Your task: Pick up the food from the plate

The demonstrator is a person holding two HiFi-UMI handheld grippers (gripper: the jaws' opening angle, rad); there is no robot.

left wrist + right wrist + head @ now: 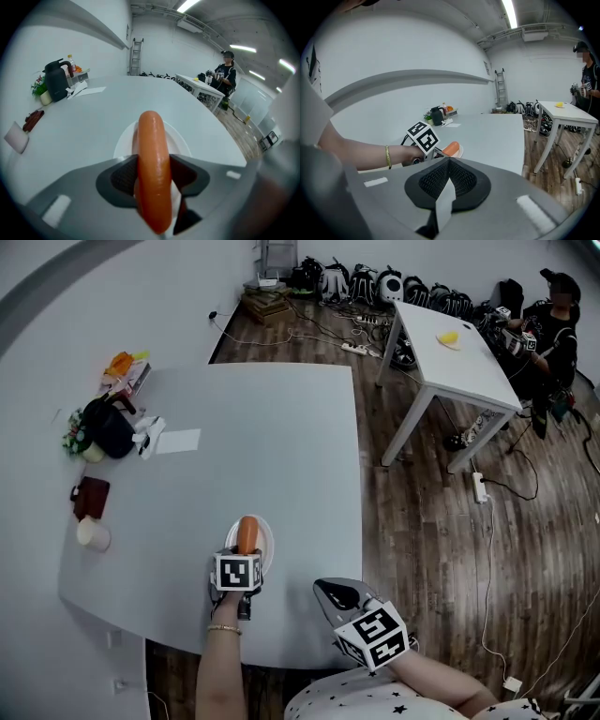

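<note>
An orange sausage (247,533) lies lengthwise over a small white plate (268,545) near the front edge of the grey table (281,427). My left gripper (246,550) reaches over the plate's near rim. In the left gripper view the sausage (152,164) runs straight between the two dark pads (123,176), which touch it on both sides, above the plate (180,140). My right gripper (341,596) hovers to the right, past the table's front edge, its jaws shut with nothing in them (449,177). From there I see the sausage (450,148) and the left hand.
A black kettle (108,427), a sheet of paper (178,441), a brown pouch (91,498) and a white cup (93,534) sit along the table's left side. A second white table (450,343) stands at the right, with a person (553,324) behind it and cables on the wooden floor.
</note>
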